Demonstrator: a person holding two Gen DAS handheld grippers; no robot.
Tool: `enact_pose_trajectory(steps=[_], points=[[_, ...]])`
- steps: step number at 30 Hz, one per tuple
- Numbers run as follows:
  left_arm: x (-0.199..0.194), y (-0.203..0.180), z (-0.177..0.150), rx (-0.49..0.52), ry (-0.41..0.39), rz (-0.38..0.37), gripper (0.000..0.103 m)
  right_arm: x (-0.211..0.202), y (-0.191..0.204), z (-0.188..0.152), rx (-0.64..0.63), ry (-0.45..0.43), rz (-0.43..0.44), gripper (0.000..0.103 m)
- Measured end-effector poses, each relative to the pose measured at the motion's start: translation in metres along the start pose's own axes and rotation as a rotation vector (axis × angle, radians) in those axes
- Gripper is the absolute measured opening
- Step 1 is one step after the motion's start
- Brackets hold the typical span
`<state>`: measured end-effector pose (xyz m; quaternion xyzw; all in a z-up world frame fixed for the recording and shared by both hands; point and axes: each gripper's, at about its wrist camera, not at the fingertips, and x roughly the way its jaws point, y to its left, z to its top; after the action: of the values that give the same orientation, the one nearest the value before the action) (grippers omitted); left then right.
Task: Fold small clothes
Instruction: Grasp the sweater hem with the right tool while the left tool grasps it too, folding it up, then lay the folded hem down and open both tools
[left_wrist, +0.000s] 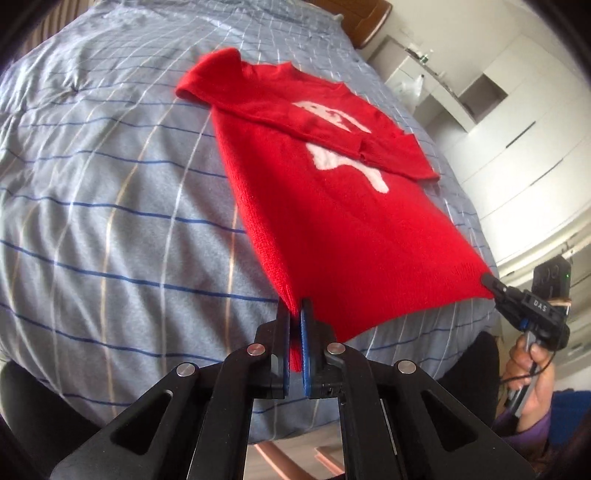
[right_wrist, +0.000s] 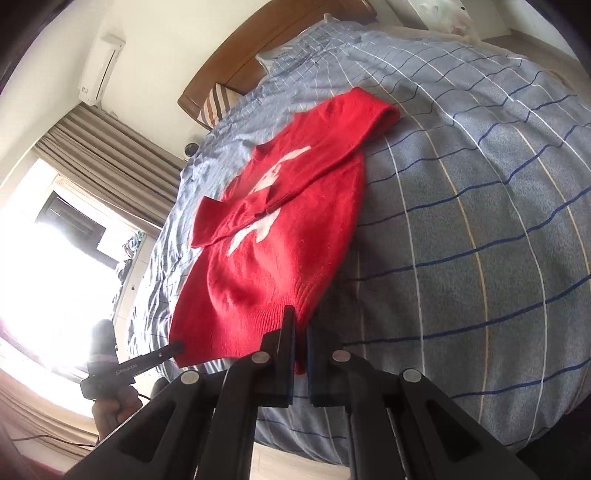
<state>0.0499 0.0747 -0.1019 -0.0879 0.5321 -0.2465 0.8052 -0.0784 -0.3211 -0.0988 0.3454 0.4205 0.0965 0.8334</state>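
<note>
1. I have the red sweater (left_wrist: 332, 206) lying front-up on the bed (left_wrist: 110, 184), over the grey-blue checked duvet, neck end away from me and hem towards me. Both sleeves are already folded in across the chest, crossing over the white motif (left_wrist: 343, 147).

2. My left gripper (left_wrist: 295, 314) is closed down on the hem corner nearest it; red knit shows pinched between the two pads, and that corner is lifted a little off the duvet.

3. My right gripper (right_wrist: 301, 328) is likewise clamped on the opposite hem corner, with the ribbed edge drawn into the narrow gap between its fingers. From the left wrist view I see its tip (left_wrist: 491, 282) biting the far corner.

4. Handling, as I judge it: a light, soft knit with no stiffness. It will sag between my two holds and stretch if I pull them apart too hard. The fuzzy surface should grip the pads well.

5. The hem corners seem the right places to hold. I would carry both up and forward together towards the neck, keeping the hem taut and level.

6. The risk I see is the loose sleeves sliding out of place.
</note>
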Motion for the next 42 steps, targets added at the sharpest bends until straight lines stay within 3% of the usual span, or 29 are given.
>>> enact_pose_trajectory(steps=[6, 9, 10, 11, 12, 13, 14, 21, 26, 35, 37, 38, 39, 40, 41, 42], points=[[0.034, 0.016, 0.003, -0.003, 0.039, 0.088, 0.015, 0.053, -0.010, -0.017, -0.078, 0.113, -0.152, 0.009], [0.043, 0.012, -0.004, 0.026, 0.044, 0.098, 0.029, 0.059, -0.012, -0.024, -0.080, 0.122, -0.140, 0.032], [0.045, 0.010, -0.005, 0.031, 0.038, 0.099, 0.029, 0.059, -0.013, -0.025, -0.074, 0.118, -0.122, 0.041], [0.046, 0.009, -0.006, 0.035, 0.037, 0.102, 0.026, 0.061, -0.013, -0.025, -0.074, 0.114, -0.115, 0.043], [0.048, 0.007, -0.007, 0.040, 0.039, 0.103, 0.002, 0.063, -0.014, -0.025, -0.085, 0.117, -0.120, 0.043], [0.049, 0.006, -0.007, 0.047, 0.046, 0.115, 0.003, 0.064, -0.015, -0.024, -0.092, 0.113, -0.149, 0.028], [0.047, 0.004, -0.008, 0.057, 0.038, 0.136, 0.002, 0.062, -0.018, -0.022, -0.088, 0.114, -0.183, 0.004], [0.015, 0.004, -0.024, 0.108, -0.009, 0.230, 0.001, 0.016, -0.018, -0.024, -0.049, 0.118, -0.236, 0.003], [0.054, 0.008, -0.035, 0.121, 0.019, 0.333, 0.001, 0.066, -0.037, -0.038, -0.062, 0.153, -0.341, 0.002], [0.052, 0.000, -0.045, 0.153, -0.062, 0.402, 0.006, 0.071, -0.016, -0.042, -0.215, 0.138, -0.447, 0.003], [0.050, -0.005, -0.047, 0.178, -0.074, 0.430, 0.016, 0.071, -0.010, -0.046, -0.247, 0.126, -0.470, 0.004], [0.048, -0.006, -0.049, 0.188, -0.079, 0.445, 0.033, 0.070, -0.010, -0.048, -0.253, 0.124, -0.468, 0.009], [0.044, -0.007, -0.050, 0.193, -0.084, 0.455, 0.059, 0.070, -0.008, -0.049, -0.257, 0.128, -0.467, 0.010], [0.042, -0.007, -0.051, 0.191, -0.090, 0.456, 0.069, 0.070, -0.008, -0.050, -0.254, 0.143, -0.461, 0.018], [0.037, -0.005, -0.052, 0.184, -0.095, 0.450, 0.077, 0.068, -0.009, -0.052, -0.247, 0.163, -0.453, 0.029], [0.034, -0.004, -0.053, 0.178, -0.093, 0.443, 0.077, 0.064, -0.011, -0.053, -0.240, 0.185, -0.447, 0.036]])
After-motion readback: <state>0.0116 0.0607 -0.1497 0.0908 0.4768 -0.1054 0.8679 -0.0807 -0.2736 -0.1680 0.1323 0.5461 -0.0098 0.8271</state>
